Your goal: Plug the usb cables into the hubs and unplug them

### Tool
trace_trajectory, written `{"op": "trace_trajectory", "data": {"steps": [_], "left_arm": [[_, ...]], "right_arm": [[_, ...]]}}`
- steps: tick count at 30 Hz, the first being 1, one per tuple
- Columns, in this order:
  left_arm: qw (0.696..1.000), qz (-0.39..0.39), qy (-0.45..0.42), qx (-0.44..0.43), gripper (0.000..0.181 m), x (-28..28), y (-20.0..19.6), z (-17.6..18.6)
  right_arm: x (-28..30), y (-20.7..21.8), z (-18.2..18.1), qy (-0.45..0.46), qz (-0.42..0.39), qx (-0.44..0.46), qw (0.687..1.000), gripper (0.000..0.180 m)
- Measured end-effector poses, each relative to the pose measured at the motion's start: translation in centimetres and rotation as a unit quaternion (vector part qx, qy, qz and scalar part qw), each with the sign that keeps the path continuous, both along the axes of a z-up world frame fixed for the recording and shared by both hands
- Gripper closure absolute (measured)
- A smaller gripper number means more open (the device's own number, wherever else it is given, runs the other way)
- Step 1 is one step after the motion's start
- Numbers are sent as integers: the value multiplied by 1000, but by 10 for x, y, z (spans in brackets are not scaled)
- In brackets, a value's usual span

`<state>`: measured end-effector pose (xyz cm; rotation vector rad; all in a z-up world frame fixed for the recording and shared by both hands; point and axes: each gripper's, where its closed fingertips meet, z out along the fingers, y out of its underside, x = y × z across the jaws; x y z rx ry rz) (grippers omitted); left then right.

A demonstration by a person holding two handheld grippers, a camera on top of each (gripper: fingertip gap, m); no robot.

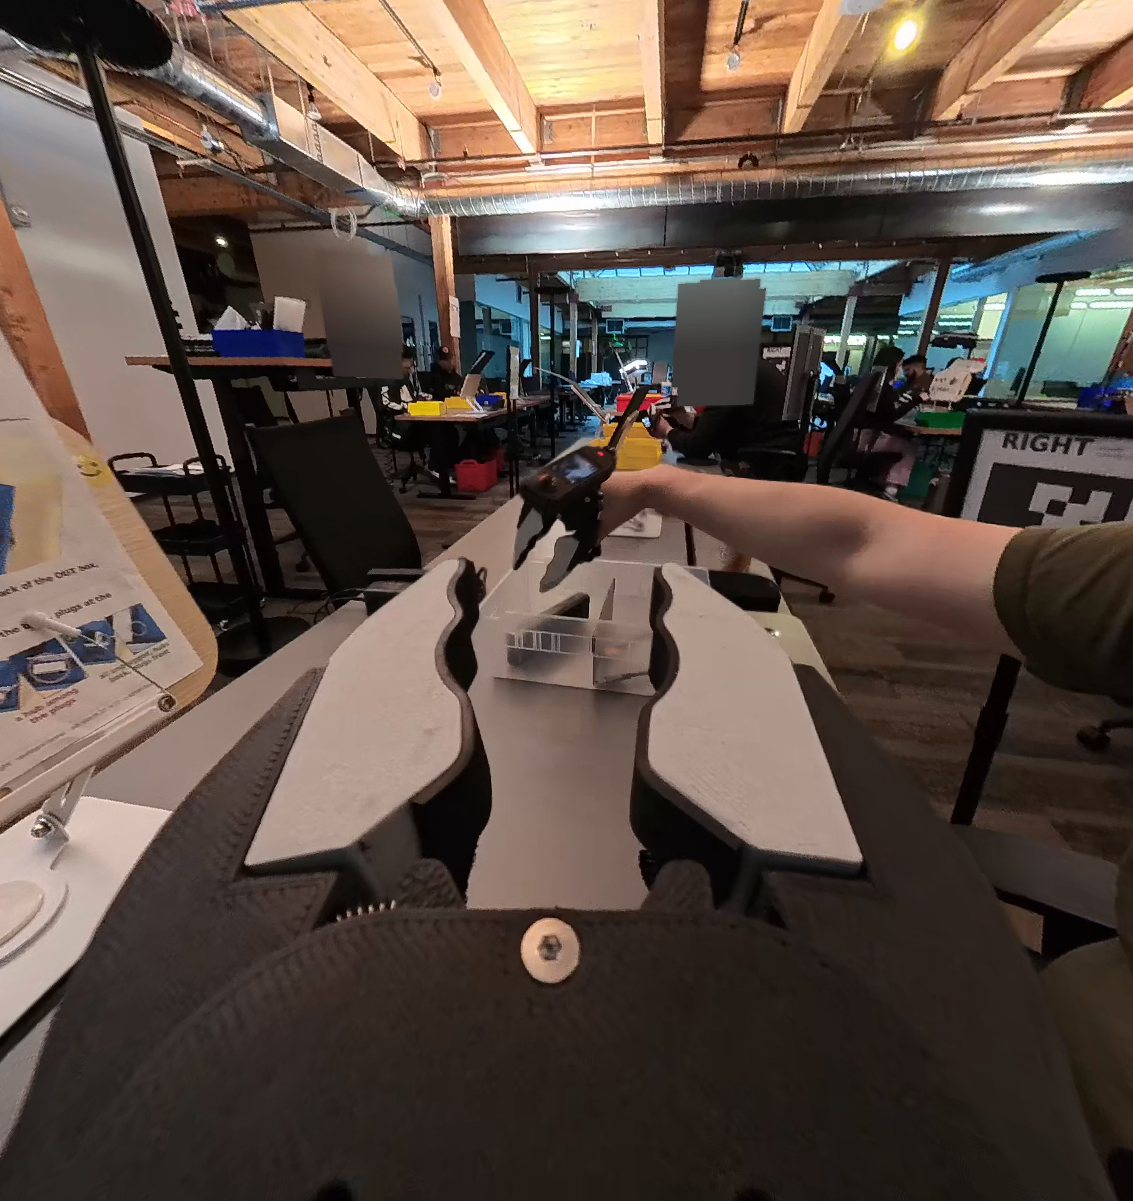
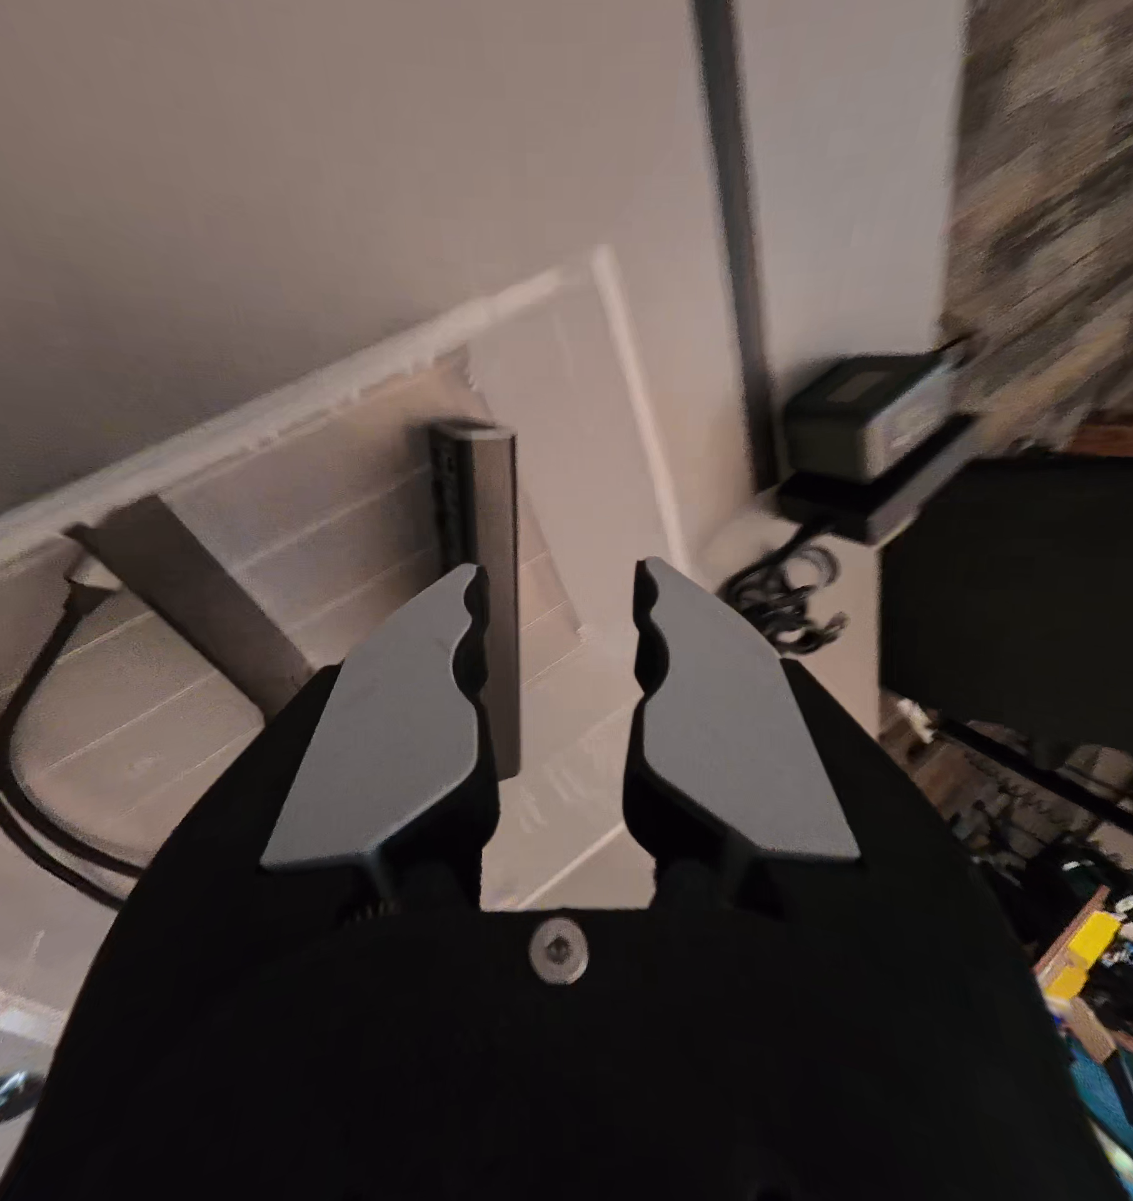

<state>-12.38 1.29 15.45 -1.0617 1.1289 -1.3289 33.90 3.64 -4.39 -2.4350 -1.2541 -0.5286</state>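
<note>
A clear acrylic box [image 1: 570, 656] stands on the grey table [image 1: 551, 812] ahead of my left gripper [image 1: 567, 572], which is open, empty and short of the box. My right gripper [image 1: 547, 559] hovers open over the box, pointing down. In the right wrist view my right gripper [image 2: 560, 572] is open and empty above the box floor [image 2: 356, 520]. A grey USB hub [image 2: 496, 520] lies just past its left fingertip. A second grey hub [image 2: 187, 604] lies to the left. A black cable [image 2: 25, 793] curves at the far left. The view is blurred.
An instruction board [image 1: 64, 617] on a stand is at the left. A marker sign [image 1: 1064, 481] stands at the right. A black adapter [image 2: 876, 416] and a coiled black cable [image 2: 785, 604] lie right of the box. A person's forearm [image 1: 811, 533] reaches across from the right. My right fingertips sit around 50 cm from my left ones. The black adapter [image 2: 876, 416] sits 20 cm or so from the ends of my right fingers.
</note>
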Motion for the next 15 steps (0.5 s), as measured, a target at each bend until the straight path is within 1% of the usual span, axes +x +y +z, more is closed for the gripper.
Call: {"op": "trace_trajectory", "data": {"steps": [2, 4, 5, 6, 7, 8, 10, 11, 13, 15], "left_arm": [[1000, 6, -9, -5, 131, -4, 3, 2], [1000, 15, -11, -14, 131, -5, 8, 2], [1000, 21, -9, -20, 131, -4, 11, 1], [999, 26, -3, -26, 130, -1, 14, -1], [999, 29, 4, -31, 130, 1, 16, -4], [999, 27, 7, -34, 130, 3, 16, -5], [999, 21, 4, -39, 130, 6, 14, -4], [999, 27, 4, -37, 131, 6, 15, -3], [998, 50, 9, -30, 131, 3, 20, -4], [996, 84, 14, -27, 131, -4, 28, -4]], "right_arm": [[-26, 14, 47, 20, 29, 81, 996, 135], [-67, 28, 108, 74, 61, 195, 976, 131], [-91, 32, 143, 111, 70, 267, 955, 126], [-116, 32, 176, 157, 75, 335, 926, 118], [-142, 27, 206, 211, 74, 396, 891, 114], [-165, 18, 229, 268, 65, 447, 851, 114], [-213, -1, 250, 380, 59, 492, 781, 117], [-240, -8, 250, 422, 65, 481, 765, 118], [-288, -17, 247, 471, 87, 454, 751, 118], [-317, -17, 246, 486, 89, 452, 743, 119]]}}
